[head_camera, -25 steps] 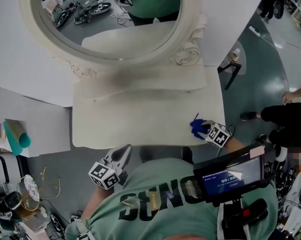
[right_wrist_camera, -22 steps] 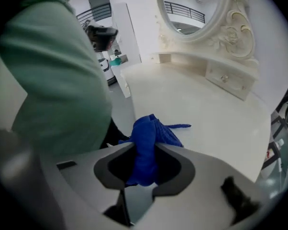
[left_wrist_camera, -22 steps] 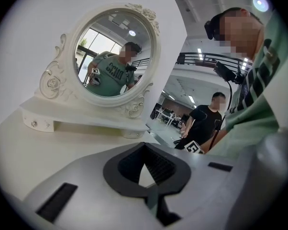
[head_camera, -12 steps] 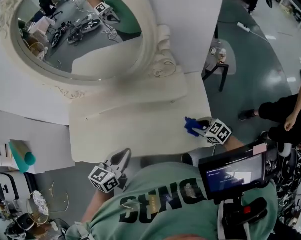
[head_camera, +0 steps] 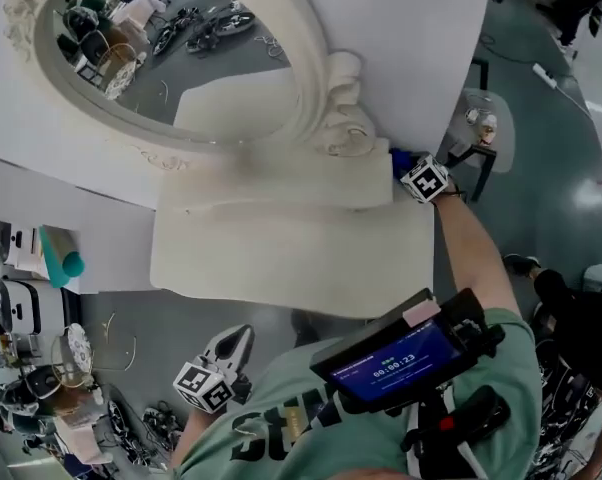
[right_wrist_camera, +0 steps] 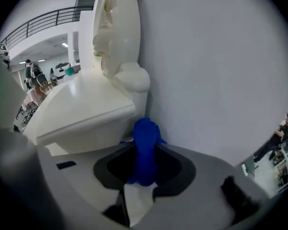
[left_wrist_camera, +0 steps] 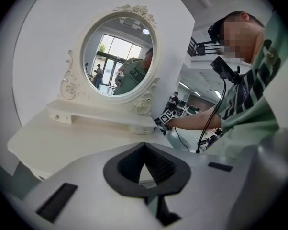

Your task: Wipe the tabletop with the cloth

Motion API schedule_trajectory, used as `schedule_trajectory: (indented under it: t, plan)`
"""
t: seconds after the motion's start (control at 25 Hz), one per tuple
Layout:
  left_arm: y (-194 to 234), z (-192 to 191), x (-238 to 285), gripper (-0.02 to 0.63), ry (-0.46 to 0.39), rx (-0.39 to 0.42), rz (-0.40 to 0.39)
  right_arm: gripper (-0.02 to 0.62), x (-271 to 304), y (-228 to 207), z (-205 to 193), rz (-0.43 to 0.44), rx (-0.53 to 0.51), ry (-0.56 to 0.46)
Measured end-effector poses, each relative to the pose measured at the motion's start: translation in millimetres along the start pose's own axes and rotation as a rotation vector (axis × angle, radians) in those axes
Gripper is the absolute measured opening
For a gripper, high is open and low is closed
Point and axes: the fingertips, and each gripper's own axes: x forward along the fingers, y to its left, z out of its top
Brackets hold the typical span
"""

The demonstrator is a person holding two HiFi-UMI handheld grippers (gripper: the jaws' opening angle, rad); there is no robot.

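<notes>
The cream vanity tabletop [head_camera: 281, 258] carries a raised shelf [head_camera: 281, 183] and an oval mirror [head_camera: 171, 58] against a white wall. My right gripper [head_camera: 413, 171] is at the table's back right corner, beside the end of the shelf. It is shut on a blue cloth [head_camera: 400, 160]. In the right gripper view the cloth [right_wrist_camera: 145, 143] sticks out of the right gripper [right_wrist_camera: 145, 163] toward the wall, beside the shelf's end [right_wrist_camera: 86, 109]. My left gripper [head_camera: 239, 340] hangs off the table's near edge by my body, shut and holding nothing [left_wrist_camera: 144, 150].
A small round side table [head_camera: 484, 123] stands right of the vanity. Cluttered shelves with a teal cone [head_camera: 61, 260] are at the left. A screen device [head_camera: 391, 363] hangs on my chest. Another person's leg [head_camera: 571, 313] is at the far right.
My right gripper has carried the blue cloth from the tabletop's near right edge to the back right corner by the shelf. The left gripper has stayed by my body.
</notes>
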Motion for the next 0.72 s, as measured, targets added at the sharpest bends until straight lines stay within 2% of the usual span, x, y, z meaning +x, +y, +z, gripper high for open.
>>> schedule_trajectory:
  t: [0.16,0.32,0.48,0.72]
  plan:
    - [28,-10,-9,-0.002,-0.009,-0.031,0.063,0.109,43,3,6,-0.004,-0.070,0.042]
    - [39,-13,-9,-0.002,-0.017,-0.035,0.048,0.106,37,33,-1,0.060,-0.042,0.040]
    - [38,-9,-6,-0.002,-0.028,-0.026,0.006,0.106,10,94,-30,0.150,-0.075,0.021]
    - [34,0,10,-0.002,-0.049,0.011,-0.066,0.106,-59,225,-90,0.332,-0.151,0.043]
